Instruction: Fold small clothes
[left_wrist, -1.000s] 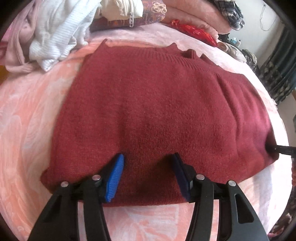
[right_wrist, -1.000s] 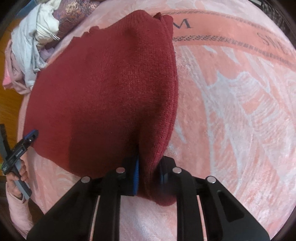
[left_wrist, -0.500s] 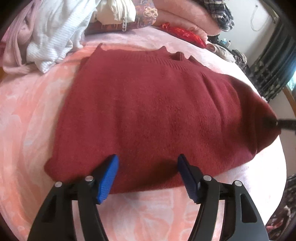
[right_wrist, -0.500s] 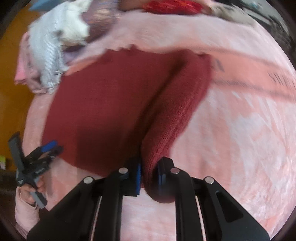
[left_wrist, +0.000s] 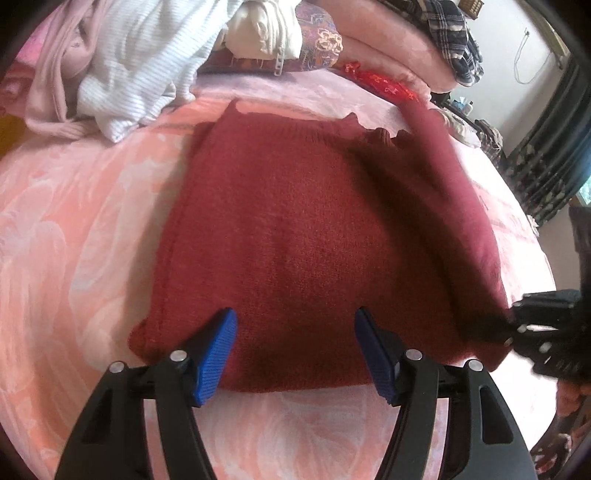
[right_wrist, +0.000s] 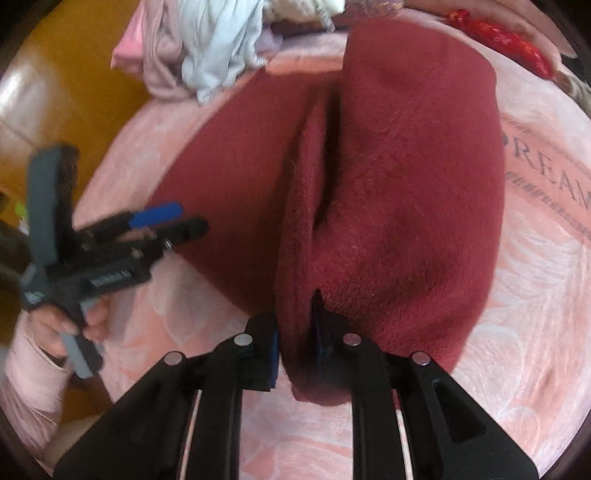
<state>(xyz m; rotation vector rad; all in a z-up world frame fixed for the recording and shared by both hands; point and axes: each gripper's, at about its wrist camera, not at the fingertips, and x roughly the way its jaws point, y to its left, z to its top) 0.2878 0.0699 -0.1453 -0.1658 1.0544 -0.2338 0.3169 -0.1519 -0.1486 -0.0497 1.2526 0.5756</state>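
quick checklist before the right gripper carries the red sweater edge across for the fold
1. right gripper shut on the red sweater edge: ok.
2. Gripped side lifted off the pink blanket: ok.
3. left gripper open, holding nothing: ok.
4. Left gripper out of the fold path: not ok, it hovers over the near hem.
5. Both layers caught in the pinch: cannot tell.
6. clothes pile off the sweater: ok.
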